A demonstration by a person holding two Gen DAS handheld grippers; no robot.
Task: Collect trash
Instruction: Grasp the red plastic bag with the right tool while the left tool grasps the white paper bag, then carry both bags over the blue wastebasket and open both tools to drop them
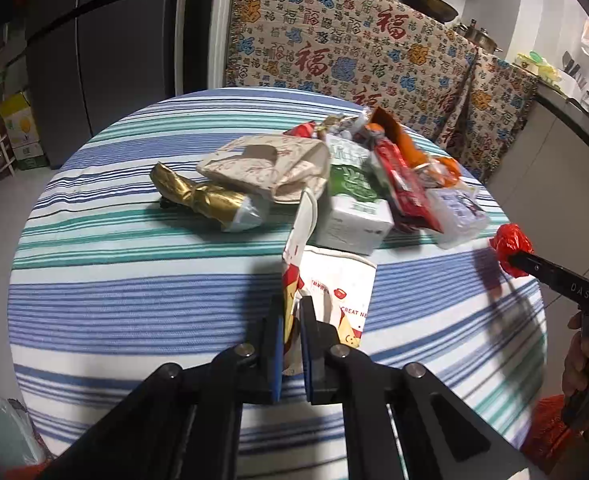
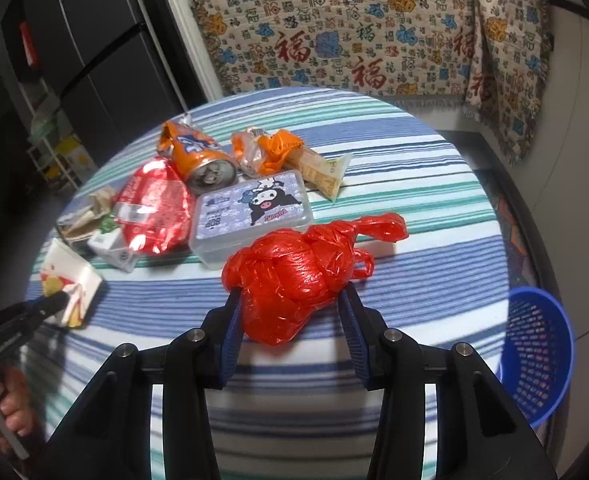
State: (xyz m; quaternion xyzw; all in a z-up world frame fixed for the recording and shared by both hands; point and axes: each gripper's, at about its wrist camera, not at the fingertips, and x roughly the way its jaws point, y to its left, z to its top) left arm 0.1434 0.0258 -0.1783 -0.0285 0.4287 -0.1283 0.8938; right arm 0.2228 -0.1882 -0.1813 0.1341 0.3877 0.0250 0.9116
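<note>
My left gripper [image 1: 292,312] is shut on the edge of a white paper carton [image 1: 334,284] printed in red and yellow, held just above the striped tablecloth [image 1: 114,288]. In the right wrist view the same carton [image 2: 76,280] shows at the left, pinched by the left gripper [image 2: 52,304]. My right gripper [image 2: 290,294] is shut on a knotted red plastic bag [image 2: 294,272], its blue pads pressing both sides. From the left wrist view that red bag [image 1: 510,244] hangs at the tip of the right gripper [image 1: 524,262].
A pile of trash lies mid-table: a gold foil wrapper [image 1: 198,196], a beige paper bag [image 1: 266,164], a green and white carton [image 1: 354,200], a red packet [image 2: 150,208], an orange can [image 2: 198,156], a clear cartoon box [image 2: 250,212]. A blue basket [image 2: 534,352] stands beside the table at right.
</note>
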